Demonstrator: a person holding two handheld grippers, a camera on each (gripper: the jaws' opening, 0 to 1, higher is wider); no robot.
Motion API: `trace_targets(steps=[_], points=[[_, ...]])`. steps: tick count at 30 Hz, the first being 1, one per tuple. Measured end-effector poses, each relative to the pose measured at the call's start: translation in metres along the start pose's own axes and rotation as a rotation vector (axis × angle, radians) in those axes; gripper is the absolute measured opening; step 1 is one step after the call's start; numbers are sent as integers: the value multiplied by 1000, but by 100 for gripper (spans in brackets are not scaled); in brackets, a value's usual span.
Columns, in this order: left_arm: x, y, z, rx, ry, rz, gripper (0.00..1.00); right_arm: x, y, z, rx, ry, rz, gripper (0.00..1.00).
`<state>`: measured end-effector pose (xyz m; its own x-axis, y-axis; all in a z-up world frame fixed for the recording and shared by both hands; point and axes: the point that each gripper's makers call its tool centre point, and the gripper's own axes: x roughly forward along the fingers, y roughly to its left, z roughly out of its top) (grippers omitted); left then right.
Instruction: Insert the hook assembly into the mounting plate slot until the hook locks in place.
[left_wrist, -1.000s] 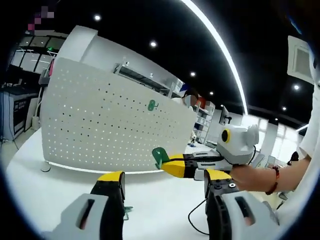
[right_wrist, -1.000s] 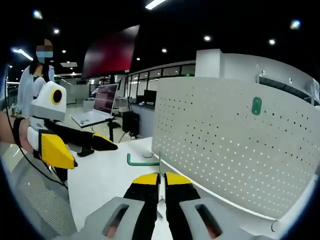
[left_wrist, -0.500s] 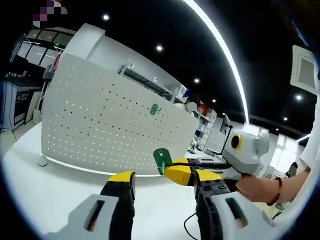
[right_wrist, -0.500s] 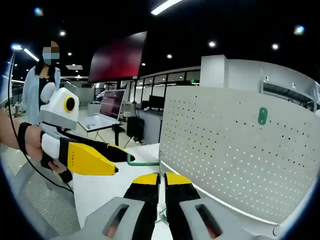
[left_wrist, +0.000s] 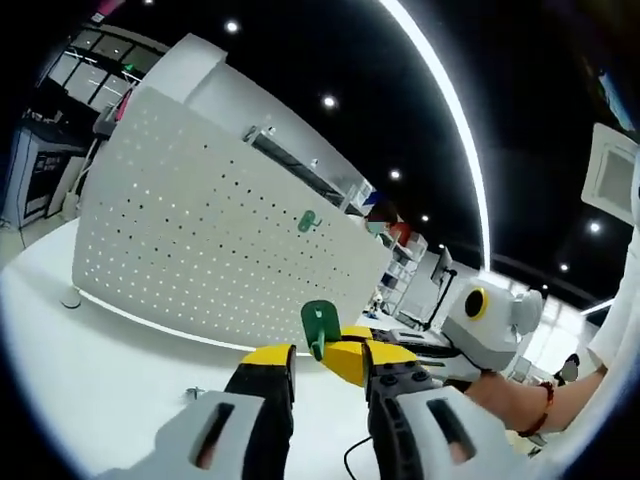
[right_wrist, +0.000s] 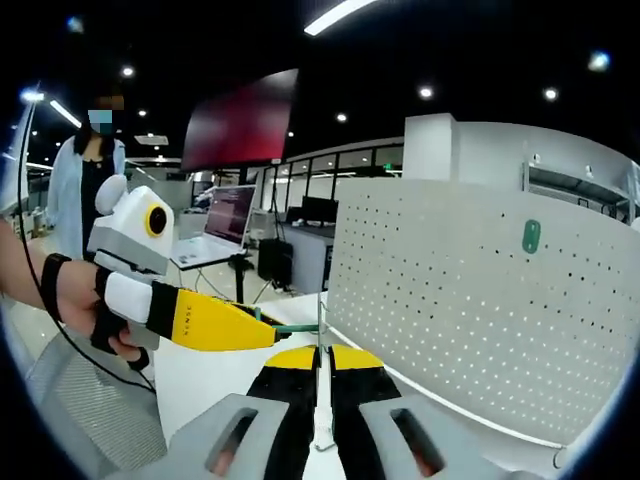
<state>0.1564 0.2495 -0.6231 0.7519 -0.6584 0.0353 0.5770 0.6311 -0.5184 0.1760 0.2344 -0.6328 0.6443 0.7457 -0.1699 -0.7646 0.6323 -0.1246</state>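
A white perforated mounting plate (left_wrist: 190, 245) (right_wrist: 470, 310) stands upright on the white table, with one green hook (left_wrist: 307, 221) (right_wrist: 531, 236) hanging on it high up. My right gripper (right_wrist: 319, 352) is shut on a second green hook (left_wrist: 320, 325) (right_wrist: 296, 327), held edge-on in front of the plate. My left gripper (left_wrist: 330, 362) is open, and its yellow-tipped jaws stand on either side of the right gripper's (left_wrist: 345, 358) tip and the held hook. In the right gripper view the left gripper (right_wrist: 215, 322) comes in from the left, its tip next to the hook's green bar.
The plate's round foot (left_wrist: 68, 298) and a small loose part (left_wrist: 190, 393) rest on the white table (left_wrist: 90, 370). A black cable (left_wrist: 352, 458) trails near the front. A laptop (right_wrist: 212, 228) sits on a desk behind, with a person (right_wrist: 85, 190) standing beside it.
My left gripper's jaws have drawn closer together while it moved up to the right gripper and the held hook. The right gripper kept its hold and edged toward the plate.
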Motion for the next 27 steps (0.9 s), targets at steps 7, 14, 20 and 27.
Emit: trace_targets(steps=[7,14,20,27], points=[[-1,5,1,-43,-9,15,11,0,1,4,1,-11,4,2],[2,4,0,-50,2,4,7,0,3,4,12,-13,14,2],[3,3,-2,-53,11,-1,4,1,6,4,13,-14,21,2],[1,4,-3,-53,23,-1,3,2,8,2,15,-10,27,2]])
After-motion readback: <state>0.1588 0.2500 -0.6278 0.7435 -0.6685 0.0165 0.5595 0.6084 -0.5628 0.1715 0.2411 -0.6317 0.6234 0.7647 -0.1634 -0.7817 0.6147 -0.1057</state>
